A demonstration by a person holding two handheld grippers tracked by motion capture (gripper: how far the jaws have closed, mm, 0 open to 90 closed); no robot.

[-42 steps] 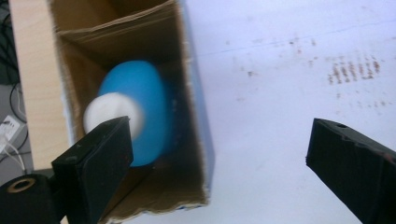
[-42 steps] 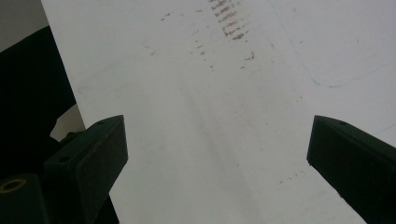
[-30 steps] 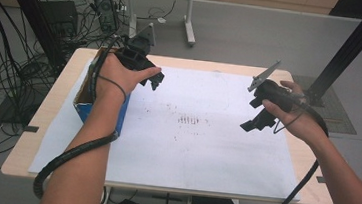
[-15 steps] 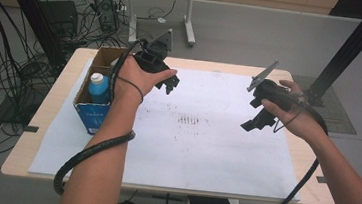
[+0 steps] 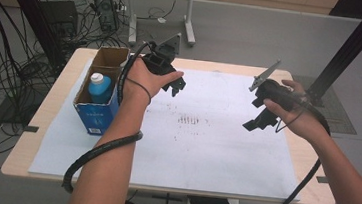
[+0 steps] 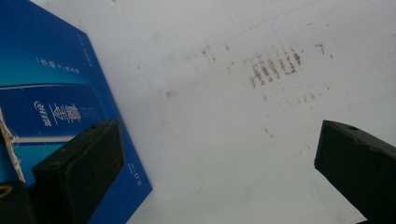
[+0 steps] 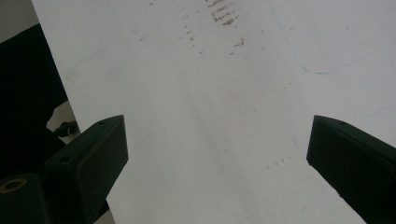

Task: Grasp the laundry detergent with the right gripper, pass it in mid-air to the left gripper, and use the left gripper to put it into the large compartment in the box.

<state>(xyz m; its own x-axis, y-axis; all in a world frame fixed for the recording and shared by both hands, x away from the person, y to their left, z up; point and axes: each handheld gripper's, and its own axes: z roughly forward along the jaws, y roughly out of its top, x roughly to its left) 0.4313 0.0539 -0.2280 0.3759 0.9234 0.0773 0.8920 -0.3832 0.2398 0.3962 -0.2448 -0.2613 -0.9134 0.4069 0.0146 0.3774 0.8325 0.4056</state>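
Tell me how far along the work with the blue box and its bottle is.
Nothing looks done yet: the bottle stands inside the open blue box at the table's left. In hand: the left gripper hovers open over the white sheet beside the box, holding nothing. The right gripper is open and empty too. Left, probably: gripping the bottle or box and moving it.

You have two black two-jaw grippers in hand: the left gripper and the right gripper. One blue open-topped cardboard box stands on the table, holding one blue-capped white plastic bottle. One white paper sheet covers one light wooden table.
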